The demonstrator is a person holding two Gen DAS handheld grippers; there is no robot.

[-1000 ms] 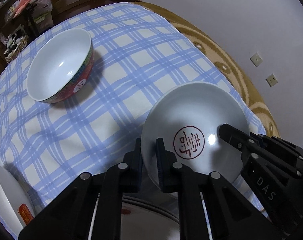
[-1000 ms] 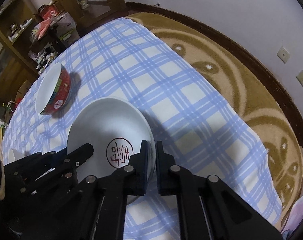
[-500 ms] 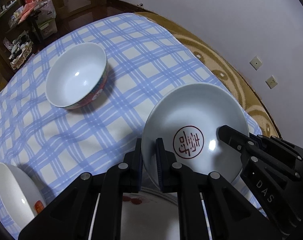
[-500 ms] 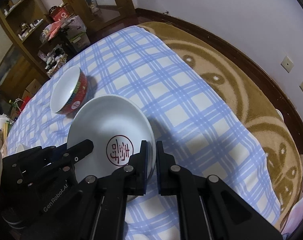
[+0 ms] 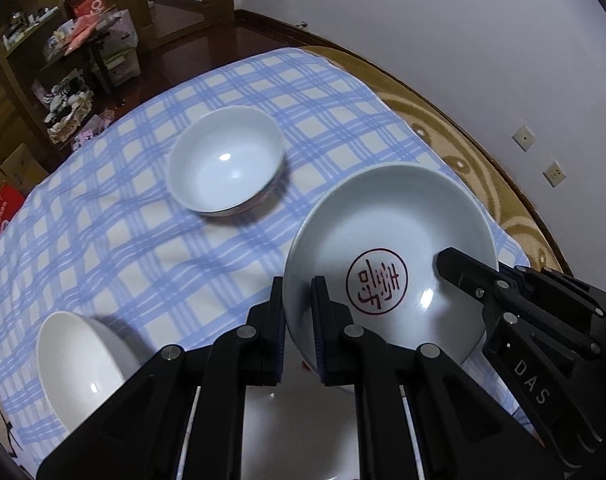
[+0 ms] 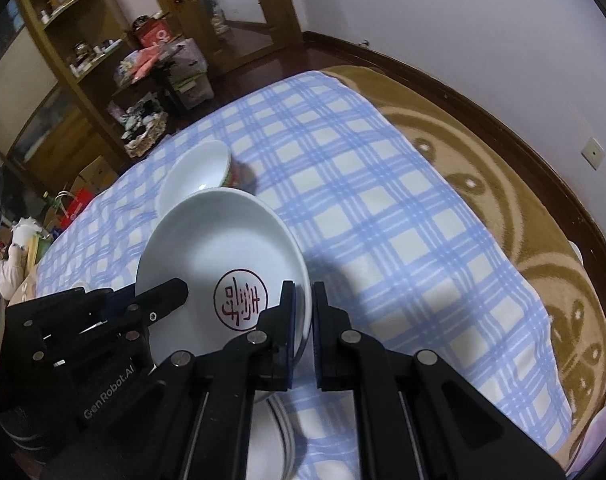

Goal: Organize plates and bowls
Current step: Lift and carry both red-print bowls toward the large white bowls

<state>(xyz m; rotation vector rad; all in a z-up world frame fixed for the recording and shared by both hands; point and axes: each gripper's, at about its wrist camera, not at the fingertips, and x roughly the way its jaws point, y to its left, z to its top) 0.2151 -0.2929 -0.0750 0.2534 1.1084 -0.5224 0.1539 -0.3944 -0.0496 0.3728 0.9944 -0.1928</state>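
Note:
A white plate with a red seal mark (image 5: 391, 236) is held in the air above the blue checked tablecloth (image 5: 103, 240). My left gripper (image 5: 298, 312) is shut on its left rim. My right gripper (image 6: 301, 316) is shut on its right rim, where the plate also shows (image 6: 223, 256). Each gripper shows in the other's view. A white bowl with a red patterned outside (image 5: 225, 160) stands on the cloth further back, also in the right wrist view (image 6: 195, 174). Another white bowl (image 5: 79, 360) sits at the near left.
Under my grippers lies another white plate (image 5: 295, 420), also seen in the right wrist view (image 6: 279, 444). The table edge with a tan patterned cover (image 6: 523, 208) curves along the right. Wooden shelves and boxes (image 6: 83, 80) stand beyond the table.
Both grippers have lifted the plate higher and tilted up. More of the room and table shows. The patterned bowl sits nearer the middle of the view, and the left bowl has come into view.

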